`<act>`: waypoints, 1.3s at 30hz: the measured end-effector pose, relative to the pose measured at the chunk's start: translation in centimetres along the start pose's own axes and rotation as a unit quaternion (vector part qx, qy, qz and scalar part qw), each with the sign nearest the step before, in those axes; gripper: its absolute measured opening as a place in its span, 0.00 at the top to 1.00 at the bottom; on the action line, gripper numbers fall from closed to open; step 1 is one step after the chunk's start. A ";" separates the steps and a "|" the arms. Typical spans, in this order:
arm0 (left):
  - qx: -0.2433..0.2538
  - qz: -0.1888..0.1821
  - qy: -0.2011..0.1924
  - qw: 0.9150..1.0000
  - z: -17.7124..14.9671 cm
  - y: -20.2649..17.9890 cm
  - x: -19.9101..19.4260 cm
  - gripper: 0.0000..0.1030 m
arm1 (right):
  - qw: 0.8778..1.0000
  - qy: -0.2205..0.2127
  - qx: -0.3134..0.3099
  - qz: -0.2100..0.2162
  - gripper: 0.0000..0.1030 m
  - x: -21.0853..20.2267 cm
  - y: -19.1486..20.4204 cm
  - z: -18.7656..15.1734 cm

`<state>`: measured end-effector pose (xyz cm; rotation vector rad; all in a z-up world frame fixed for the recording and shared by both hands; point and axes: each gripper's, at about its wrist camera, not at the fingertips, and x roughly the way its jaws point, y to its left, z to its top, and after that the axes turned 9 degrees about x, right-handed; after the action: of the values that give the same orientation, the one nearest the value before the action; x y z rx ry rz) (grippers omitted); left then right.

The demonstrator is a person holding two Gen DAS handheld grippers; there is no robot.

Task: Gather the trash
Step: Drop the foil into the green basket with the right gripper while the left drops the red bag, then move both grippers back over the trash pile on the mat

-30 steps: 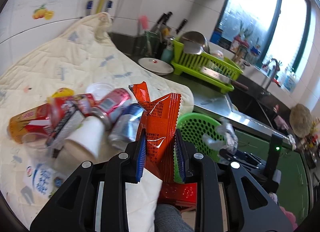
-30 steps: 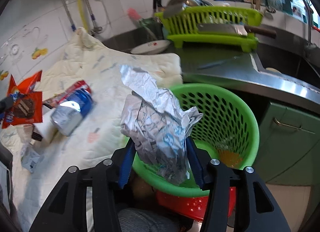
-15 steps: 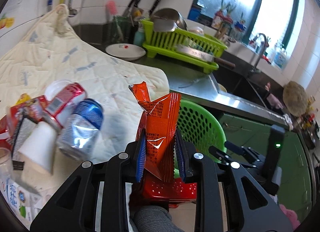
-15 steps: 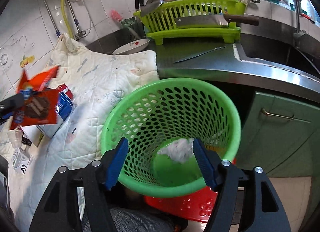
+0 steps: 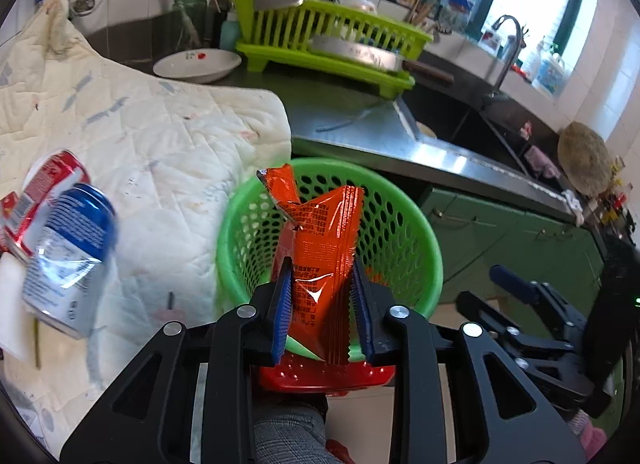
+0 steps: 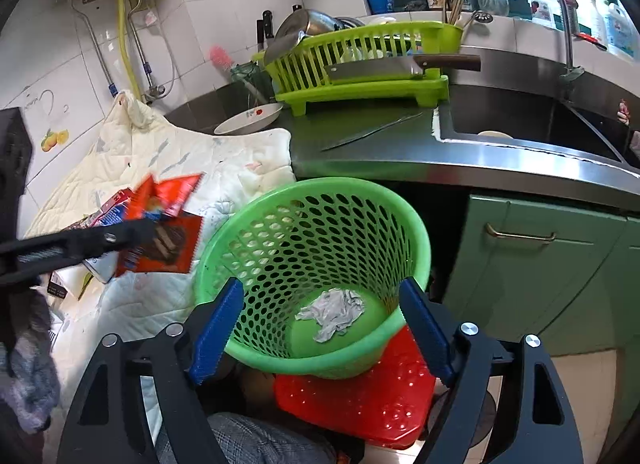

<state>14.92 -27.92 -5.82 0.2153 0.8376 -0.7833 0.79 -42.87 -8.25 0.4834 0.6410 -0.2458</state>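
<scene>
My left gripper (image 5: 320, 260) has an orange snack wrapper (image 5: 320, 223) upright between its blue pads, which still touch it as the jaws begin opening. It hangs over the near rim of the green mesh basket (image 5: 400, 219). In the right wrist view the same wrapper (image 6: 168, 240) appears left of the basket (image 6: 320, 187). My right gripper (image 6: 320, 284) stands above the basket mouth, its jaws opening wide with nothing between them. A crumpled white paper (image 6: 334, 312) lies on the basket floor.
A crushed blue can (image 5: 68, 260) and a red can (image 5: 48, 175) lie on the quilted cloth (image 5: 160, 143) at left. The basket sits on a red stool (image 6: 360, 396). Behind are a plate (image 5: 196, 63), a lime dish rack (image 5: 332, 43), a knife (image 6: 372, 129) and the sink (image 6: 540, 119).
My left gripper carried the orange wrapper rightwards from the trash pile to over the basket. My right gripper let go of the crumpled paper, which dropped into the basket, and its jaws spread wider.
</scene>
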 end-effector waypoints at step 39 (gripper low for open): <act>-0.031 0.052 -0.035 0.998 -3.2 3.2 -6.3 0.47 | 0.999 -0.001 -0.021 0.048 0.18 -1.9 5.3 -1.1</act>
<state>12.71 -20.76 -3.72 0.1728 0.7772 -0.6627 0.66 -37.66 -5.91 0.4715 0.6189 -0.1408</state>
